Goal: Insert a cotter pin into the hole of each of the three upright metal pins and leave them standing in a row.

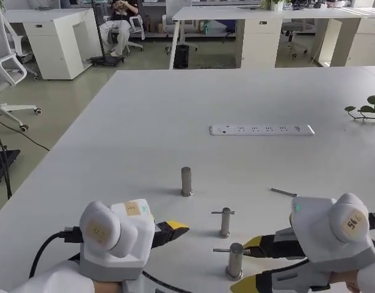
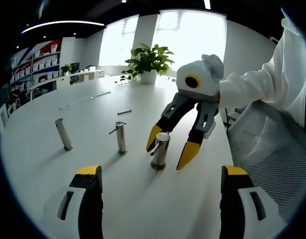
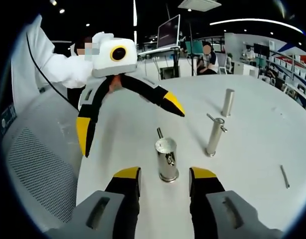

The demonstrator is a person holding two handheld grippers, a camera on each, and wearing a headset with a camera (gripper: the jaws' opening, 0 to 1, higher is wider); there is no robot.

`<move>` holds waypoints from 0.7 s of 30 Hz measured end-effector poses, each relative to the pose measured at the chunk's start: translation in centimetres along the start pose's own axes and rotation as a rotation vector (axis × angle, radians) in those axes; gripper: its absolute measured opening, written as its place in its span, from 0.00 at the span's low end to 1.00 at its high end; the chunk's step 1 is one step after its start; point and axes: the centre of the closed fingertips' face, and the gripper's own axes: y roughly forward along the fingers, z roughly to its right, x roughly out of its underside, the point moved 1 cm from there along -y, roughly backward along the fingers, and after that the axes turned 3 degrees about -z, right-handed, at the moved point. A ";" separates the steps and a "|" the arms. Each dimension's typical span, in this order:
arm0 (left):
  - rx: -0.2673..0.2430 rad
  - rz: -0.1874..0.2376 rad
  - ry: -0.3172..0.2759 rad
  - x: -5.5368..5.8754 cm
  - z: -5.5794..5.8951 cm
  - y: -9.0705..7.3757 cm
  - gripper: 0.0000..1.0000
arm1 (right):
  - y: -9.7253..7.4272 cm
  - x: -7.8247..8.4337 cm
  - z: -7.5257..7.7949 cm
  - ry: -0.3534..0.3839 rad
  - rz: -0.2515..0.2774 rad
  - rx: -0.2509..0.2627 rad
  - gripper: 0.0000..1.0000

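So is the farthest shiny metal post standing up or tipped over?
Upright: the far silver metal post stands straight on the white table.

Open-plan office. Big white worktable [image 1: 175,104] w/ a power strip [image 1: 262,129] lying on it. Beyond it, rows of white desks [image 1: 50,36] w/ drawer units, swivel chairs [image 1: 10,67] on castors, a dark bin [image 1: 181,56], and a person [image 1: 119,24] seated at the back. Also a potted plant [image 2: 149,62] by tall bright windows [image 2: 190,35], wall shelves [image 2: 36,67] of boxes, a monitor [image 3: 169,31], and strip lights [image 2: 63,23] overhead.
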 end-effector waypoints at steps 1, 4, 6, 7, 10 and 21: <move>-0.006 0.008 -0.005 -0.1 0.0 -0.2 0.99 | 0.1 0.0 -0.1 -0.002 0.000 -0.003 0.33; -0.017 0.021 -0.012 -0.2 -0.1 -0.8 0.99 | 0.4 0.0 0.1 -0.004 0.002 -0.006 0.29; -0.026 0.029 -0.012 -0.4 -0.2 -1.1 0.99 | 0.6 -0.3 0.3 -0.008 0.019 0.000 0.19; -0.030 0.032 -0.016 -0.4 -0.3 -1.3 0.99 | 0.6 -0.4 0.3 -0.003 0.023 -0.004 0.16; -0.054 0.033 -0.030 -0.3 -0.8 -1.5 0.99 | 0.8 -0.7 0.5 -0.012 0.027 0.002 0.17; -0.072 0.012 -0.055 0.4 -1.5 -2.1 0.99 | 1.3 -0.7 0.3 -0.041 0.038 -0.003 0.10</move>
